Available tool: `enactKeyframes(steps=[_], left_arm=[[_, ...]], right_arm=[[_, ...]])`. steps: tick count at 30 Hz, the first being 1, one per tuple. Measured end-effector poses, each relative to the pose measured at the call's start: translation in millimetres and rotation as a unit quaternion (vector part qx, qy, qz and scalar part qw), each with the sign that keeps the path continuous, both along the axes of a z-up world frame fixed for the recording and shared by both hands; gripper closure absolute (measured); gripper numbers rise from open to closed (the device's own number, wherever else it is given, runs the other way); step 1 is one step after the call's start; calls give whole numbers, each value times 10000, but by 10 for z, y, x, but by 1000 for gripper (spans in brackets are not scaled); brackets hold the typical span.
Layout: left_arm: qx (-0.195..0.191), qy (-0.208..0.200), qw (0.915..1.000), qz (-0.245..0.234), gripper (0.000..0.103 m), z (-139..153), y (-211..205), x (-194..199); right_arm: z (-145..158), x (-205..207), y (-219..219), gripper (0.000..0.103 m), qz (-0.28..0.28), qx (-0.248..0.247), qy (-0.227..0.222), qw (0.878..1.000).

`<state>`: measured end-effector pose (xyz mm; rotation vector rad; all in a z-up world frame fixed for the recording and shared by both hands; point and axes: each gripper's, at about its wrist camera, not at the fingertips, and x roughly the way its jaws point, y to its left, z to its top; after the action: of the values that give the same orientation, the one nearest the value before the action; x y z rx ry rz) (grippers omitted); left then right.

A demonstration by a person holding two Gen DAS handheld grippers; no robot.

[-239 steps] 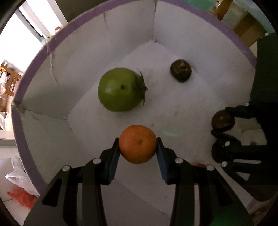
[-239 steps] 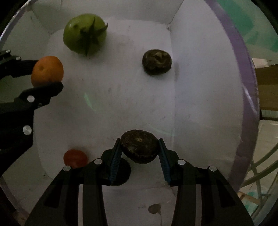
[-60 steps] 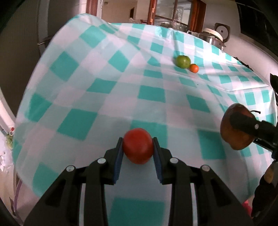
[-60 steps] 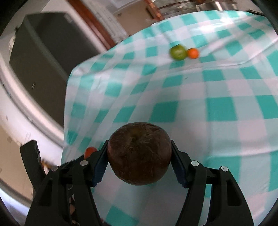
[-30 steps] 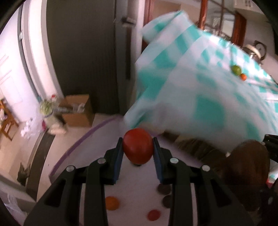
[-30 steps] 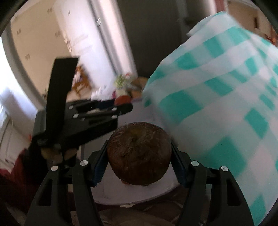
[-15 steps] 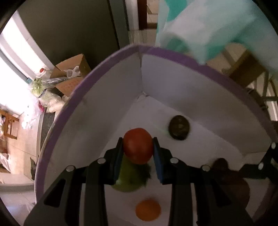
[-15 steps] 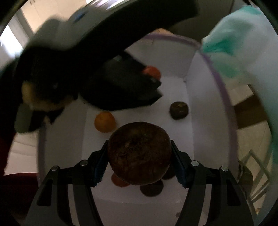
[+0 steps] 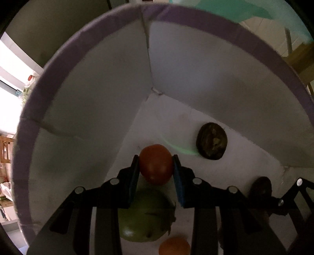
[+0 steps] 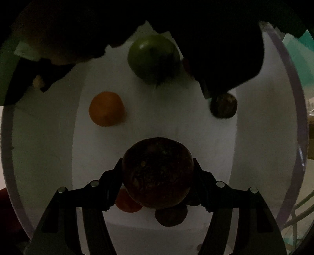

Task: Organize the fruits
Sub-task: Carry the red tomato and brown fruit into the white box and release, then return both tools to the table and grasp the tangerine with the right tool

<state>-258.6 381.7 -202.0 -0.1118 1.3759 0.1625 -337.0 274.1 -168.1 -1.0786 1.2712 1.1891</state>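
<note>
My left gripper (image 9: 156,166) is shut on a small red tomato (image 9: 156,163) and points down into a white box with a purple rim (image 9: 196,21). Below it on the box floor lie a green tomato (image 9: 145,217), an orange (image 9: 173,246) and a dark wrinkled fruit (image 9: 212,140). In the right wrist view my right gripper (image 10: 158,173) is shut on a large dark brown fruit (image 10: 158,174) above the same floor. Past it lie the green tomato (image 10: 154,59), the orange (image 10: 107,108) and the dark fruit (image 10: 223,107). A red fruit (image 10: 126,202) and another dark one (image 10: 170,215) sit under it.
The box's white walls (image 9: 102,94) rise on all sides around both grippers. The left gripper's dark body (image 10: 225,49) covers the top of the right wrist view. Checked tablecloth (image 9: 235,9) and a wooden chair leg (image 9: 302,56) show outside the box.
Both grippers have come off the checked table and sunk down into the box with their fruits still held. The box floor and the fruits on it have grown larger.
</note>
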Motion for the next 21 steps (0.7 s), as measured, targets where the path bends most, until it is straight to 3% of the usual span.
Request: enactKeyframes(steps=[5, 7, 8, 10, 13, 17, 19, 21], left_arm=[[-89, -11, 9999, 104, 69, -21, 50, -12], [-98, -21, 9998, 152, 61, -20, 85, -13], [-93, -49, 9997, 203, 52, -9, 97, -22], [-140, -165, 9993, 292, 43, 35, 121, -49], [-154, -334, 9983, 446, 30, 116, 124, -110], [100, -669, 9958, 615, 22, 394, 68, -280], [486, -845, 9925, 740, 19, 595, 16, -405], [1019, -1091, 9846, 915, 14, 889, -64, -563]], right_arm=[[-33, 6, -25, 38, -58, -110, 18, 9999], [-26, 9, -16, 38, -175, -116, 87, 9997], [-23, 25, -25, 36, -221, -117, 110, 9996], [36, 54, -24, 28, -311, 34, 106, 9995], [194, 56, -94, 25, -341, 392, 49, 9986], [586, 15, -279, 25, -56, 1068, -576, 9926], [934, -24, -446, 25, 185, 1585, -720, 9846], [1366, 13, -702, 25, 193, 2208, -577, 9734]])
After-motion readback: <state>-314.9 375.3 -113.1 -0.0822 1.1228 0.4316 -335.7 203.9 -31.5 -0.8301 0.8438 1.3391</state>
